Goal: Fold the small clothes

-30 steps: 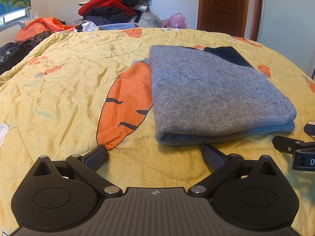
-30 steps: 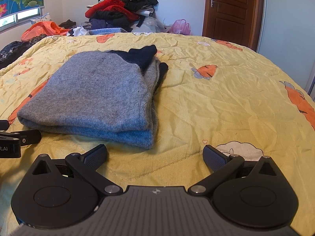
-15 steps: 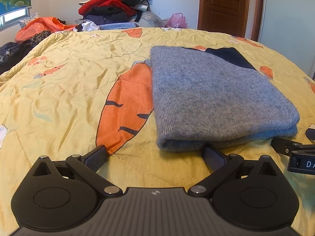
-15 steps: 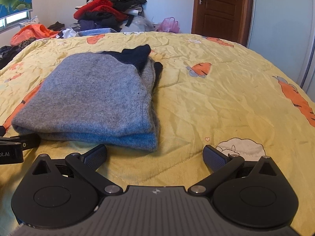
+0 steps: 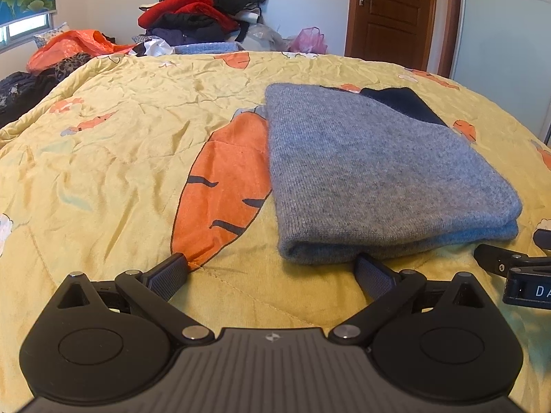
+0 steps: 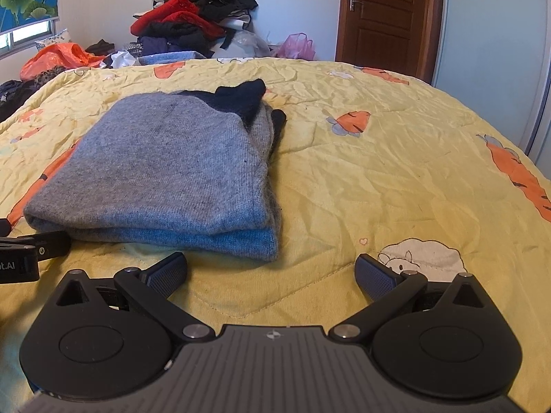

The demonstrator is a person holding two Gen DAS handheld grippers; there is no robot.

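A grey knit sweater (image 5: 378, 168) with a dark navy part at its far end lies folded into a flat stack on the yellow carrot-print quilt (image 5: 120, 158). My left gripper (image 5: 272, 270) stands open just short of the sweater's near left corner, its right fingertip touching the folded edge. In the right wrist view the same sweater (image 6: 165, 168) lies ahead to the left, and my right gripper (image 6: 272, 268) is open and empty just before its near right corner. Each gripper's tip shows at the edge of the other's view.
A pile of red, black and dark clothes (image 5: 203, 10) is heaped beyond the bed's far edge, with an orange bag (image 5: 75, 46) at far left. A brown door (image 6: 385, 17) and a pale wardrobe panel (image 6: 496, 34) stand at back right. Bare quilt (image 6: 396, 172) spreads right of the sweater.
Both grippers have crept forward toward the sweater's near edge, and the right wrist view has swung slightly. The sweater lies as before and both pairs of fingers stay wide apart.
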